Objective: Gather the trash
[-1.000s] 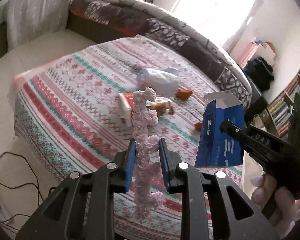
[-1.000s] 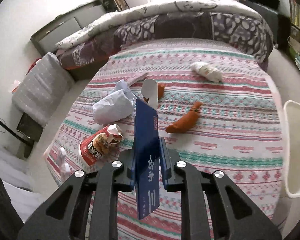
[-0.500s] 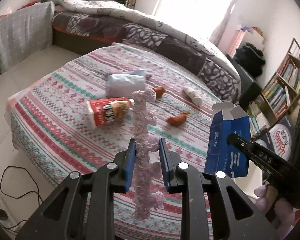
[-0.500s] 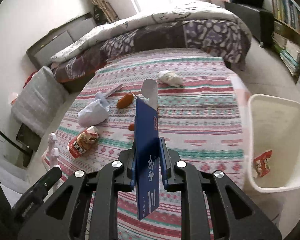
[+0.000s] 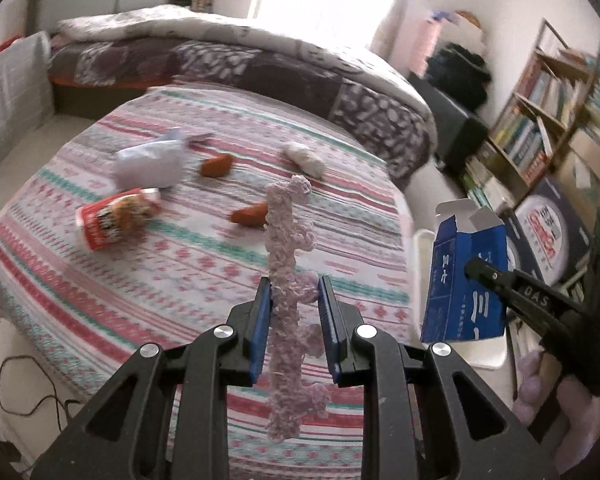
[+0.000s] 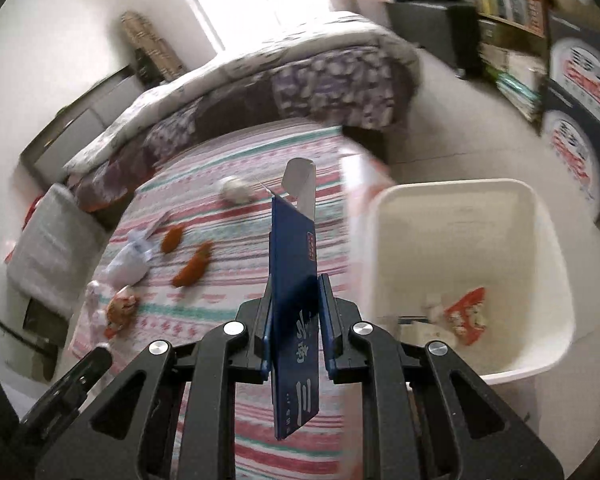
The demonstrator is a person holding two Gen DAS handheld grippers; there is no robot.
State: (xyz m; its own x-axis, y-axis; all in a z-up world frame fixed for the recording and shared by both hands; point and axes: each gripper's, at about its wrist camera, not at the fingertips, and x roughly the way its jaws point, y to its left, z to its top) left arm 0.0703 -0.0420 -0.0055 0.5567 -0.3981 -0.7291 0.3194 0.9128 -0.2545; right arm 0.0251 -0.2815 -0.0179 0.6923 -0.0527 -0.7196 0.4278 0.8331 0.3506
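Trash lies scattered over a striped bedspread (image 5: 148, 276) that fills the left and middle of both wrist views, and two pieces are already off it, one in each gripper. Low in the centre of the left wrist view, the left gripper (image 5: 294, 300) has its jaws drawn in narrow on a pale pink crocheted strip (image 5: 286, 264), which stands upright between the blue pads and hangs out below them as well. At the right edge of that view the right gripper (image 5: 470, 270) pinches a blue carton (image 5: 462, 280) with its top flap open, and part of a gloved hand (image 5: 540, 392) shows beneath it at the lower right. In the right wrist view the same blue carton (image 6: 294, 280) stands edge-on between the right gripper's (image 6: 296, 292) narrowly set jaws, its grey flap pointing up. On the bedspread in the left wrist view, toward the upper left, rest a crumpled white bag (image 5: 150, 164), a red snack packet (image 5: 116, 220) just below it, two orange pieces (image 5: 216, 166) (image 5: 250, 214) near the middle, and a white wad (image 5: 304, 158) farther back. A white bin (image 6: 540, 240) occupies the right half of the right wrist view, just beside the bedspread's edge, with a red wrapper (image 6: 466, 314) and some pale scraps on its floor. A patterned quilt (image 5: 260, 64) runs across the top of the left view, and a bookshelf (image 5: 540, 120) stands at the upper right.
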